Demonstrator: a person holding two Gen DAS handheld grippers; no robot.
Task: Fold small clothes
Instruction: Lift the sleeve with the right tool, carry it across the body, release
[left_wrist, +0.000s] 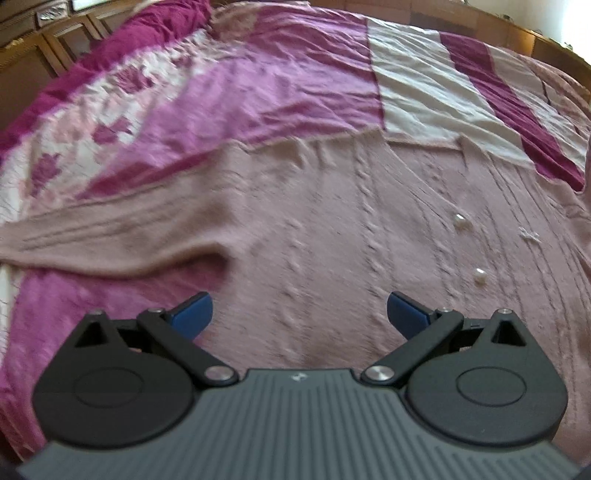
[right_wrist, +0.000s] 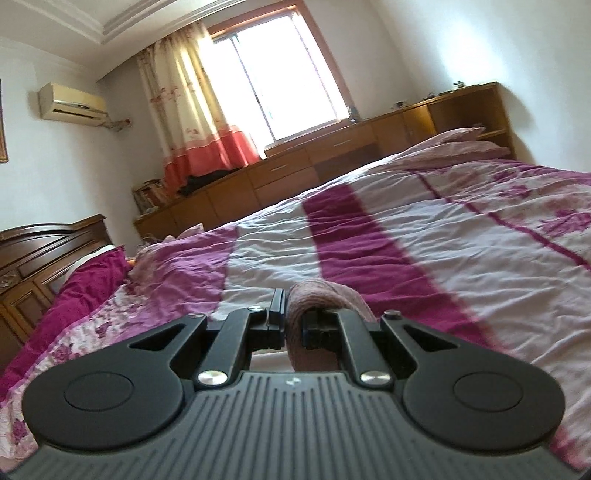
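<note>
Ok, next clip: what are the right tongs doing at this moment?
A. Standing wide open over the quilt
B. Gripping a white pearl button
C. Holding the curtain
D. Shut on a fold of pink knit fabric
D: in the right wrist view the right tongs are closed with a bunched fold of the pink knit cardigan pinched between them, above the bed quilt.

Bed (left_wrist: 295, 85) covered w/ wrinkled magenta, pink & white patchwork quilt (right_wrist: 424, 240). Pink knit cardigan (left_wrist: 332, 229) laid flat on quilt, sleeve stretched left. Pillows (right_wrist: 458, 142) seen at far end.
</note>
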